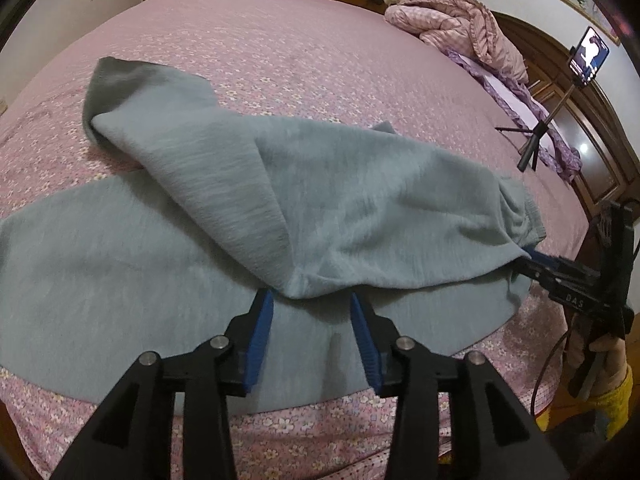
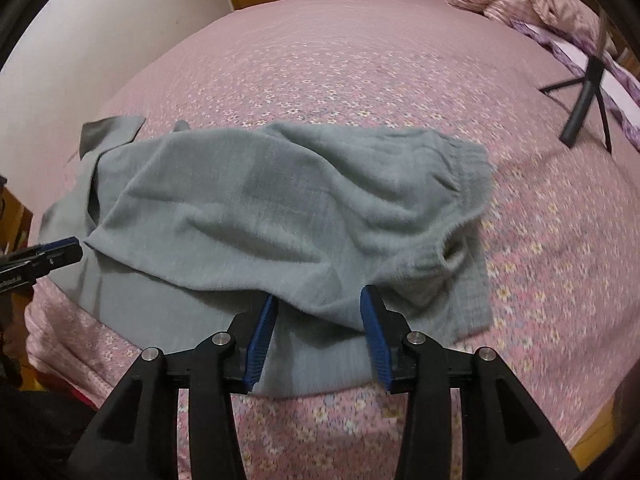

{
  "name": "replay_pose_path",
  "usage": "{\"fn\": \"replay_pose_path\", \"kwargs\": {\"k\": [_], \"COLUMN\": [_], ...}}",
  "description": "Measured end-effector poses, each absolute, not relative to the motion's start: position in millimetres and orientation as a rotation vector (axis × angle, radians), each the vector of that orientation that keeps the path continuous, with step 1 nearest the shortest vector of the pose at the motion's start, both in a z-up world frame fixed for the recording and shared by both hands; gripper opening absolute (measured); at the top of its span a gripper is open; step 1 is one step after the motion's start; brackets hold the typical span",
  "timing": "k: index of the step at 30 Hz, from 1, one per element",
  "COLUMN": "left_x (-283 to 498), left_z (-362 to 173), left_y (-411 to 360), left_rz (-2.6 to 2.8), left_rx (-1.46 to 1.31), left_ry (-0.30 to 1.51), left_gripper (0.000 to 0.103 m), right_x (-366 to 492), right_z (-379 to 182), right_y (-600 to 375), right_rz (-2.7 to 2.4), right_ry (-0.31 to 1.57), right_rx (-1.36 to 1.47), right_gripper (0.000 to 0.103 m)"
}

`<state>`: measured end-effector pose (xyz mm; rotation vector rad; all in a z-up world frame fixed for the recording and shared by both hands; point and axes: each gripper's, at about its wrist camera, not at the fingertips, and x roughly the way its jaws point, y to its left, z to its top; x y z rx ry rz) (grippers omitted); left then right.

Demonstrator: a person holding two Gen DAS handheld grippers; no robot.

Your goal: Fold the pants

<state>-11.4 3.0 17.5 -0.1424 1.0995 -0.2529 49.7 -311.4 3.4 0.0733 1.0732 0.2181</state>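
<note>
The gray pants lie on the pink bed, one half flopped over the other. Both the left claw and right claw gape wide, holding nothing. Next, smooth the fold, I think.

Pink floral bed, wooden headboard

A bed with a pink flowered cover carries grey-green pants, partly folded over themselves, a crumpled pink quilted garment at its far corner, and what looks like a phone tripod
</note>
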Motion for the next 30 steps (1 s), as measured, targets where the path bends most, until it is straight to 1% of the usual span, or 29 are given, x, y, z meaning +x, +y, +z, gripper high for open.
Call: {"fn": "replay_pose_path", "kwargs": {"k": [3,8,10,12,16,18,25,30], "left_x": [-11,-13,-13,-12,-12,-11,-3,14], "left_z": [16,15,15,14,16,15,17,17], "left_y": [7,10,11,14,18,20,23,22], "left_rz": [-0.245,-0.242,-0.240,-0.233,-0.214,-0.216,-0.194,-0.164], "left_rx": [-0.172,-0.235,-0.263,-0.279,-0.292,-0.310,-0.336,-0.355], "left_ry": [1.113,1.145,1.153,1.155,1.144,1.141,1.142,1.135], "left_gripper": [0.045,0.046,0.051,0.052,0.052,0.053,0.053,0.053], "right_x": [45,40,39,38,36,38,42,40], "right_z": [4,4,4,5,13,15,12,18], "right_y": [-318,-339,-349,-355,-364,-364,-364,-377], "right_rz": [0.194,0.156,0.149,0.143,0.123,0.123,0.135,0.081], "right_ry": [1.090,1.107,1.107,1.104,1.069,1.056,1.052,0.995], "right_rx": [0.114,0.259,0.331,0.377,0.442,0.453,0.495,0.559], "right_gripper": [0.044,0.044,0.044,0.044,0.046,0.052,0.052,0.052]}}
